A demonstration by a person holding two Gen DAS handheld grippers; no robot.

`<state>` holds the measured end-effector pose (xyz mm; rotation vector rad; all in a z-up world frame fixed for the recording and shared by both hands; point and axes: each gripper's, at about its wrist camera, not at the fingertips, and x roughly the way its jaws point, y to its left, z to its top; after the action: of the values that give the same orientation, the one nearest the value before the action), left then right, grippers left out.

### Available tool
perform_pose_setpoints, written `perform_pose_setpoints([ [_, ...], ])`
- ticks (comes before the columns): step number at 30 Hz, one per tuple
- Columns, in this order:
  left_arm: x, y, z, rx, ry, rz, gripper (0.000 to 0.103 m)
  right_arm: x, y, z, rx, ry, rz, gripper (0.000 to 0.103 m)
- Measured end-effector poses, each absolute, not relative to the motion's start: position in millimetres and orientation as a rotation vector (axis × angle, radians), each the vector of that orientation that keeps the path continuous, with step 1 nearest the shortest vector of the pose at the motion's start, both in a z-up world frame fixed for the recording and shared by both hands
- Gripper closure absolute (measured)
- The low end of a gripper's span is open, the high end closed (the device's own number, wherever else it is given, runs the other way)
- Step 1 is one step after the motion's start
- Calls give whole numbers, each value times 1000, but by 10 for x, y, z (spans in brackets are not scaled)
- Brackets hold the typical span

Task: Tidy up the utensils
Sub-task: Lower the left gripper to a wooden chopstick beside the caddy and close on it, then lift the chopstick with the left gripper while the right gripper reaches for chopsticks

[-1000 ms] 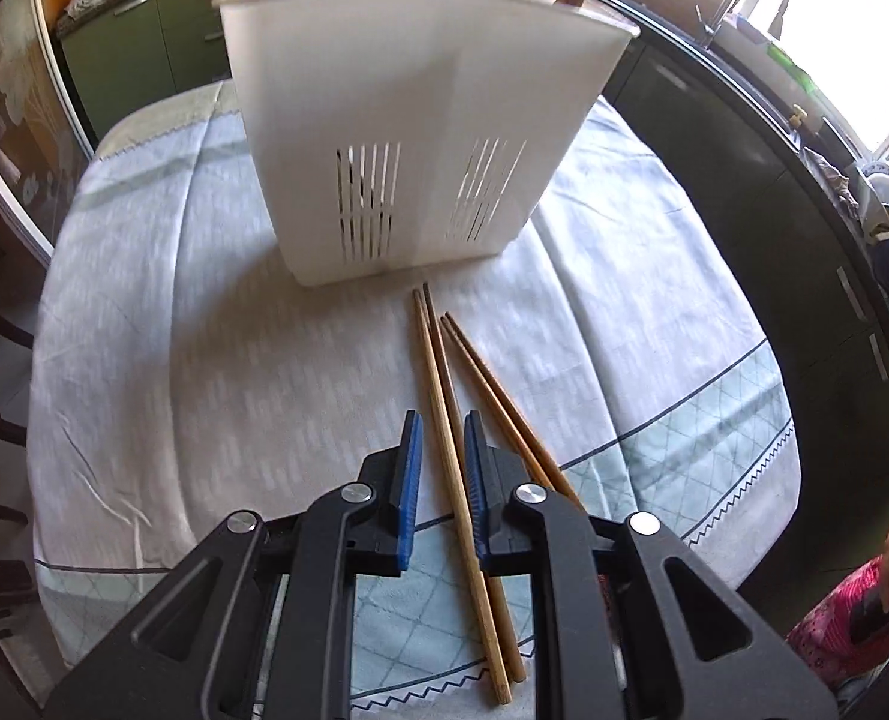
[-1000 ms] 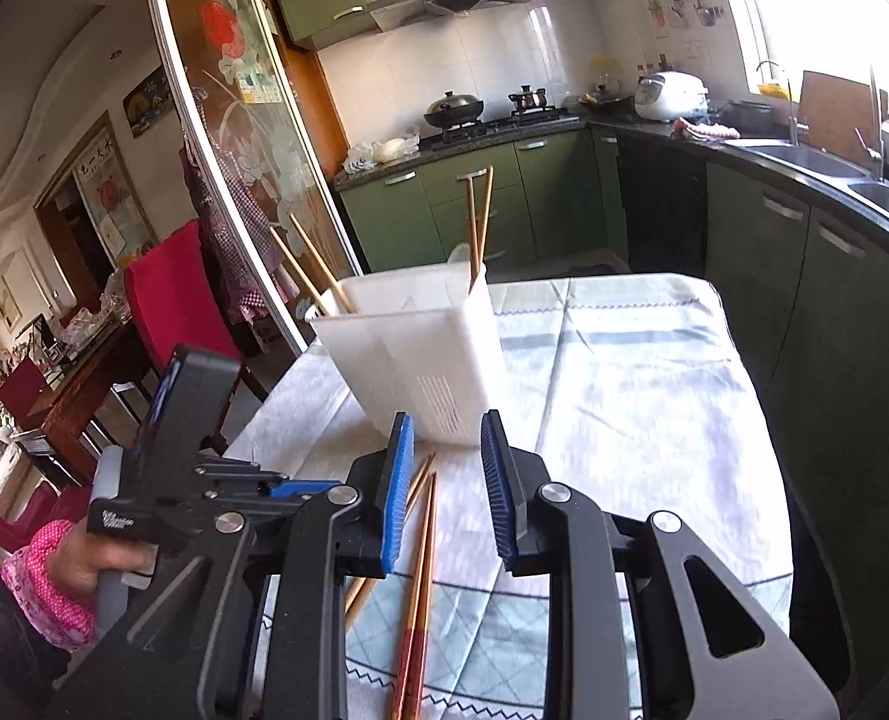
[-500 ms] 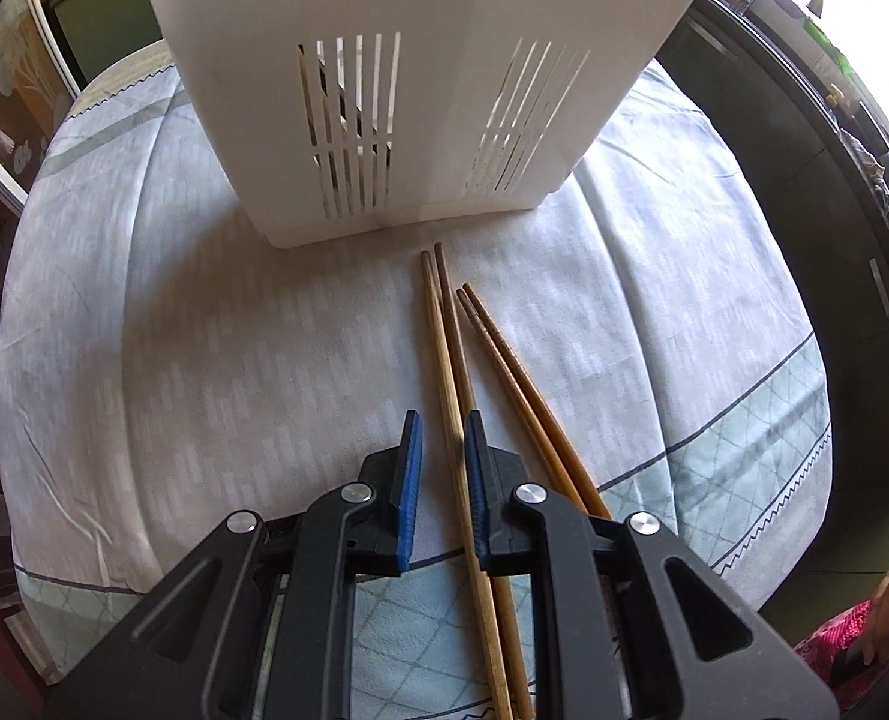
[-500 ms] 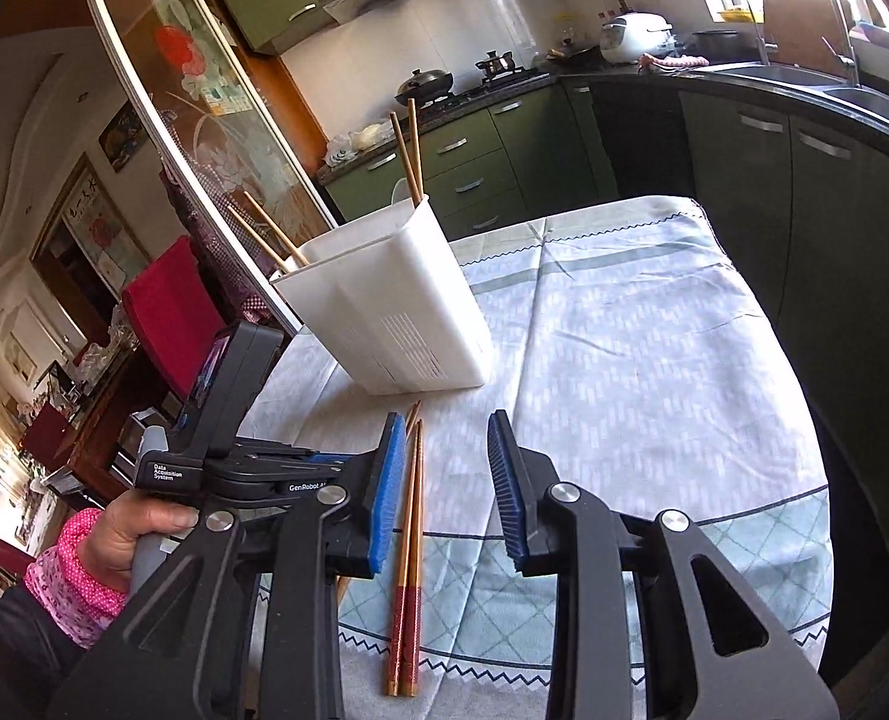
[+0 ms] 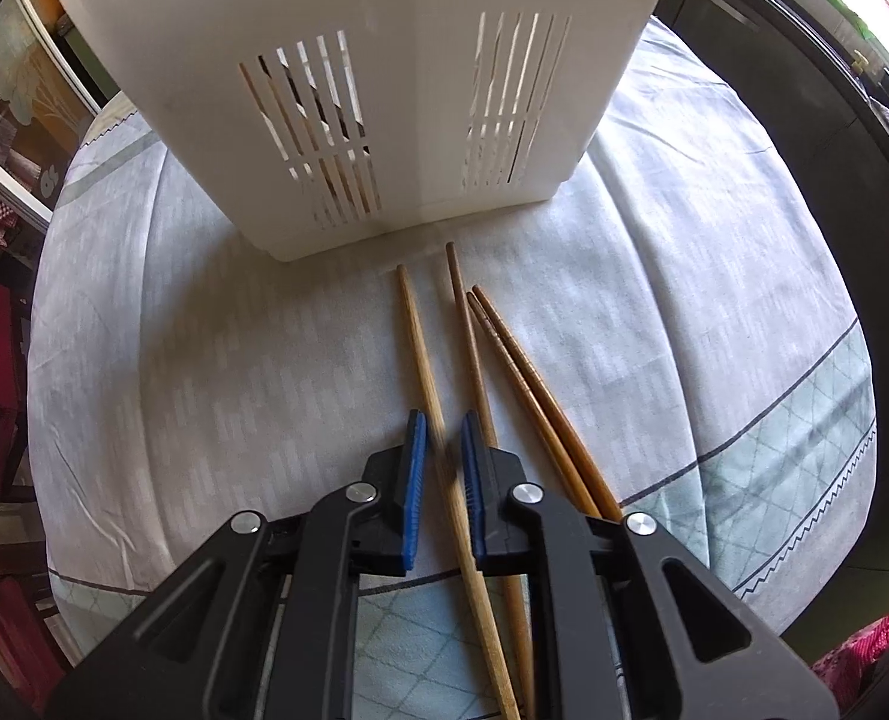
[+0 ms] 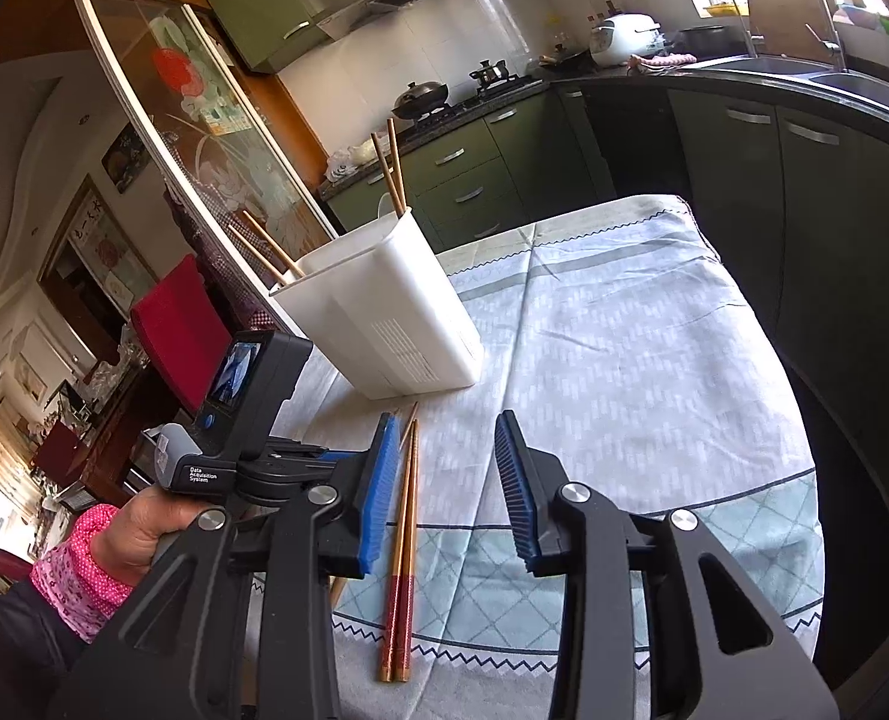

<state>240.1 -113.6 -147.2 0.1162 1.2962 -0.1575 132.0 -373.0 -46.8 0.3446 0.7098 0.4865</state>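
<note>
You are at the pick-up step. Your left tongs have just closed on one light chopstick, which lies on the bench just in front of the white caddy. Three more chopsticks lie beside it. Your right tongs have just been opening and hold nothing, with a red-ended pair below them. Next, I judge, lift the stick and tip it into the caddy's open top.

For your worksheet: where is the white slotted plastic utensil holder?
The white slotted plastic utensil holder stands on the tablecloth, just beyond the tips of the loose wooden chopsticks, in the left wrist view.
</note>
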Motion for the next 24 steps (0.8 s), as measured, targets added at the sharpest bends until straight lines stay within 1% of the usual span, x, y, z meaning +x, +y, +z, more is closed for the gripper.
perform_pose_setpoints([
  [2, 2354, -1099, -1471, 99, 1294, -149, 95, 1331, -3785, -499, 349, 717, 493, 68],
  [4, 2320, -1050, -1474, 48, 1287, -146, 96, 1377, -3838, -549, 354, 728, 500, 66],
  [6, 2239, -943, -1444, 4, 1254, -145, 96, 1456, -3862, -621, 353, 753, 513, 65],
  [14, 1756, -633, -937, -106, 953, -70, 97, 1899, -3556, -816, 223, 892, 604, 65],
  [18, 1519, -529, -649, -122, 808, -24, 97, 2074, -3185, -876, 110, 945, 662, 65],
  [24, 1186, -440, -336, -88, 640, -26, 97, 2185, -2632, -1095, -32, 1022, 669, 65],
])
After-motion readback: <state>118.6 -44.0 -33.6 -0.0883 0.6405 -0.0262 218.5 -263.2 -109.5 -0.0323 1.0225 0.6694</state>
